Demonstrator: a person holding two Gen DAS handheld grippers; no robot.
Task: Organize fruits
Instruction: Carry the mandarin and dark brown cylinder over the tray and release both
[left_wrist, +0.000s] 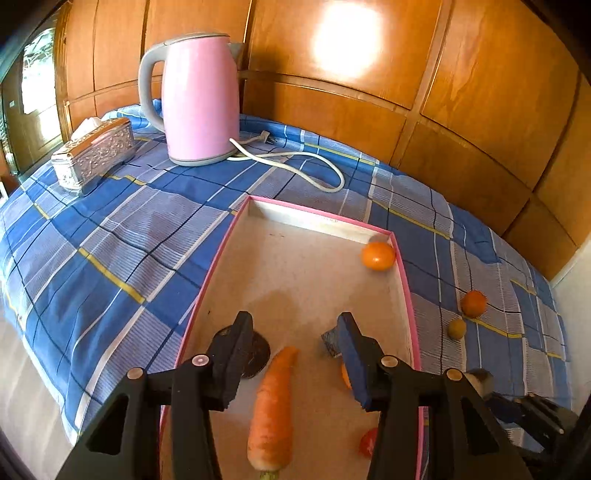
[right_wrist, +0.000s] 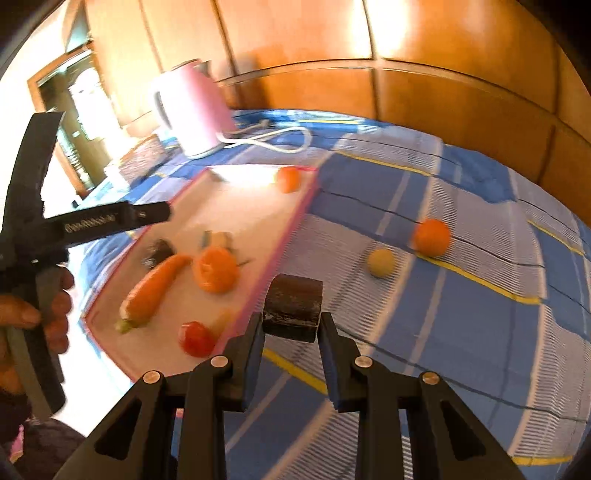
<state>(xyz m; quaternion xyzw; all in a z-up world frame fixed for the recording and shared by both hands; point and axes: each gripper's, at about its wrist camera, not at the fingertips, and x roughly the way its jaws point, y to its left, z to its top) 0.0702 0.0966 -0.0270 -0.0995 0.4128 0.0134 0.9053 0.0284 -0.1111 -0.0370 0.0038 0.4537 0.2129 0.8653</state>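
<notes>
Pink-rimmed shallow cardboard tray (left_wrist: 236, 221): orange carrot (left_wrist: 271, 410), tangerines inside.
L gripper (left_wrist: 295, 332) spread, empty, over tray.
R gripper (right_wrist: 291, 328) pinching dark brown block (right_wrist: 293, 308), prob. tray-bound; blurry.

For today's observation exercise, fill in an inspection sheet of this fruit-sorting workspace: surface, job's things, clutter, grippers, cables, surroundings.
Surface: blue checked cloth covers the table.
Job's things: pink-rimmed tray holds a carrot, a tomato and two oranges, one in its far corner, one beside the carrot; an orange and a small yellow fruit lie on the cloth outside.
Clutter: pink kettle, silver box.
Grippers: left gripper open over the tray; right gripper shut on a dark block.
Cables: white kettle cord lies looped on the cloth.
Surroundings: wooden panel wall.
</notes>
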